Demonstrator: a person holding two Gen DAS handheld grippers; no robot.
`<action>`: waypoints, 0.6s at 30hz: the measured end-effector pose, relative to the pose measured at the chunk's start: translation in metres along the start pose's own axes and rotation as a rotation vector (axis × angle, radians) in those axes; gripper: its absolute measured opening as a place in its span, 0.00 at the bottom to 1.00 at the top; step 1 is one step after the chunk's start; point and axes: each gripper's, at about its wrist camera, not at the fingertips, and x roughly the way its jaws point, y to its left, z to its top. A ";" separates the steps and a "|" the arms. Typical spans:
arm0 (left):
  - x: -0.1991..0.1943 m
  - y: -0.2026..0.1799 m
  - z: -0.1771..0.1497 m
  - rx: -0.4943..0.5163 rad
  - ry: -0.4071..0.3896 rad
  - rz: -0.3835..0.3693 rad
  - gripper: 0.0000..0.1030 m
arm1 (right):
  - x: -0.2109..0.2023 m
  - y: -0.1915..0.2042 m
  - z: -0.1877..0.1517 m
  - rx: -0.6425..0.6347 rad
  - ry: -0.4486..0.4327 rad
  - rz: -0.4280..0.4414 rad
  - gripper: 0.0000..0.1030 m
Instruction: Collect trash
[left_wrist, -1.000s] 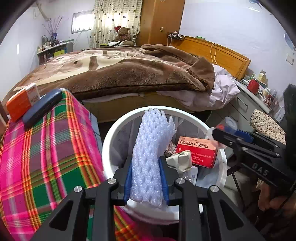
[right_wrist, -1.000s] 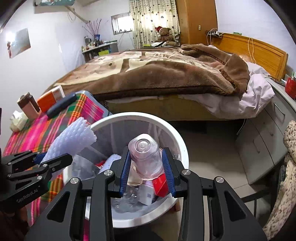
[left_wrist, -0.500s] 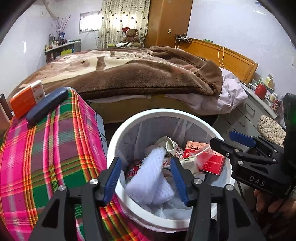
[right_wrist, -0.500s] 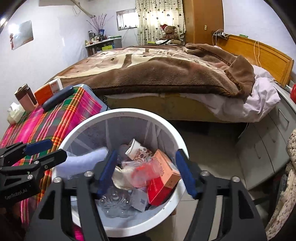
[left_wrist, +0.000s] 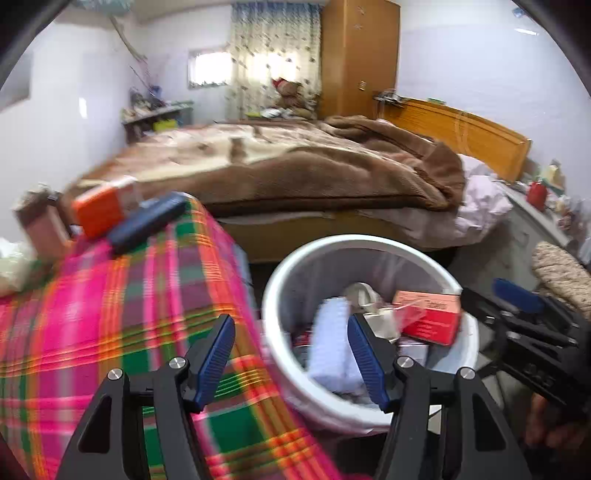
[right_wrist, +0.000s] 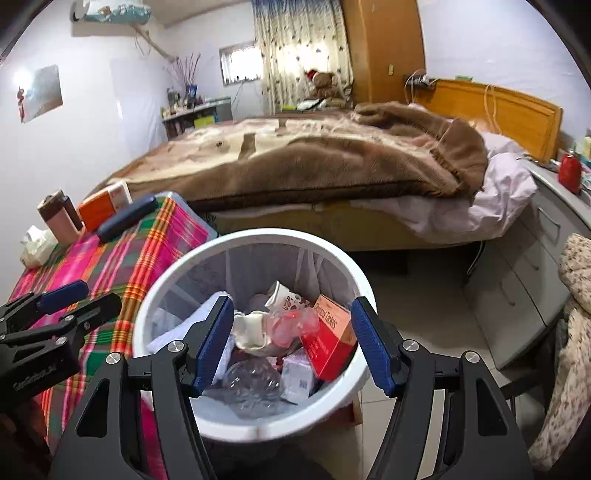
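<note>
Two tongs: left tongs (left_wrist: 291, 360) and right tongs (right_wrist: 291, 347) both stand wide apart and empty; the jaws have just been opening, nothing between them.
Bin: white bin (right_wrist: 334, 254) beside the plaid table (right_wrist: 122, 258) already holds the foam sleeve (left_wrist: 330, 343), crushed bottle (right_wrist: 291, 325) and red tablet box (right_wrist: 332, 336).
Left on table: crumpled tissue (right_wrist: 35, 245), likely next.
Handling: probably feather-light, soft, squashes flat; pinch its bulky middle, close fully.
Orange box (right_wrist: 103, 206): stiff, light; grip across narrow faces.
</note>
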 end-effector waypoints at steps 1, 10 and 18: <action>-0.006 0.001 -0.002 0.006 -0.015 0.011 0.61 | -0.006 0.001 -0.003 0.005 -0.014 -0.003 0.65; -0.071 0.002 -0.034 0.008 -0.116 0.062 0.61 | -0.057 0.019 -0.028 0.038 -0.121 -0.013 0.65; -0.112 0.000 -0.061 0.007 -0.161 0.045 0.61 | -0.083 0.036 -0.053 0.001 -0.146 -0.047 0.65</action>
